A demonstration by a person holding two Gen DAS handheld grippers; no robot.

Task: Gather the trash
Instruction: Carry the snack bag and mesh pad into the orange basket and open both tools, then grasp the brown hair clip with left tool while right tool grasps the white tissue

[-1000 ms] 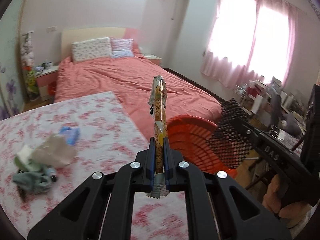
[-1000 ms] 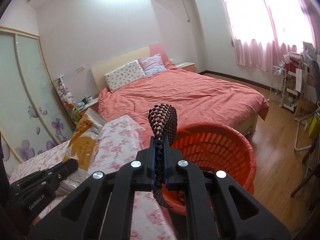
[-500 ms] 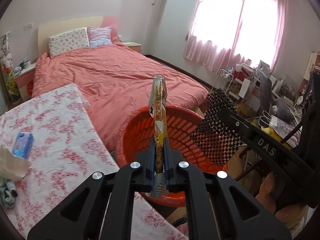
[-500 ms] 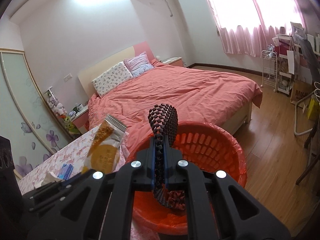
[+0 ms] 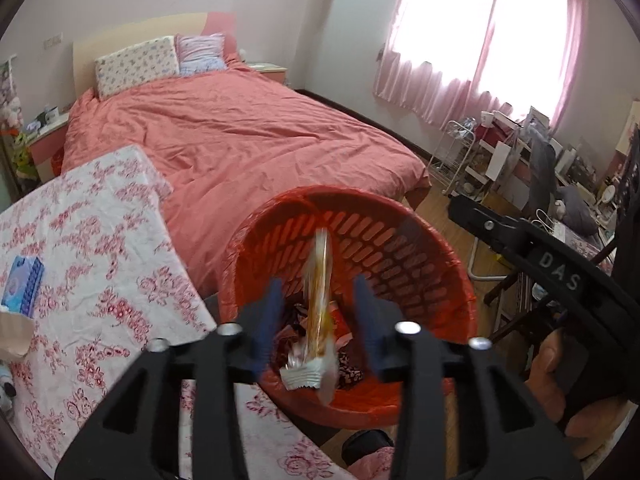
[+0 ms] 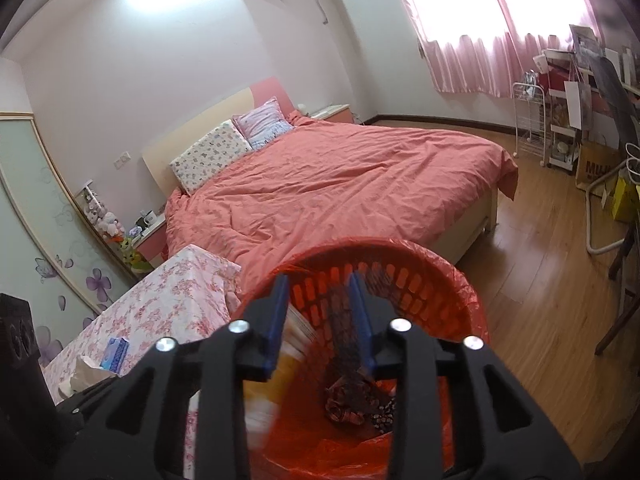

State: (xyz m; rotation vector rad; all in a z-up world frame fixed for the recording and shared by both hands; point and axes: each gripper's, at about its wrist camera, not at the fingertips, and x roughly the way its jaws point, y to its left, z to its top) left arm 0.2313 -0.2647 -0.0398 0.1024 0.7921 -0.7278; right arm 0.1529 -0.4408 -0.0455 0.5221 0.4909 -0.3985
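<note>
Left gripper (image 5: 316,304): jaws have just been opening and now stand apart above the red basket (image 5: 436,248). Grip released; neither blue pad touches anything.
Snack wrapper (image 5: 318,292): between the left jaws but clear of both pads, upright, motion-blurred, its crimped silver end lowest, over the inside of the basket. In the right wrist view it shows only as a pale orange smear at the basket's left inner wall.
Right gripper (image 6: 318,312): jaws have just been opening, now parted over the same basket. Nothing pressed between the pads.
Black patterned wrapper (image 6: 346,328): a dark blurred streak between the right jaws, close against the right-hand pad; contact with it cannot be told. Its lower end meets crumpled dark trash on the basket floor.
Red basket: slotted plastic wall, lined with a red bag, standing on the wooden floor (image 6: 540,280) just beside the table corner and at the foot of the bed (image 5: 240,136).
Table (image 5: 100,248): floral pink-and-white cloth. A blue tissue pack (image 5: 22,286) lies near its left edge, with crumpled paper (image 5: 14,336) just below it.
Person: a hand (image 5: 560,384) at lower right holds the right gripper's handle.
</note>
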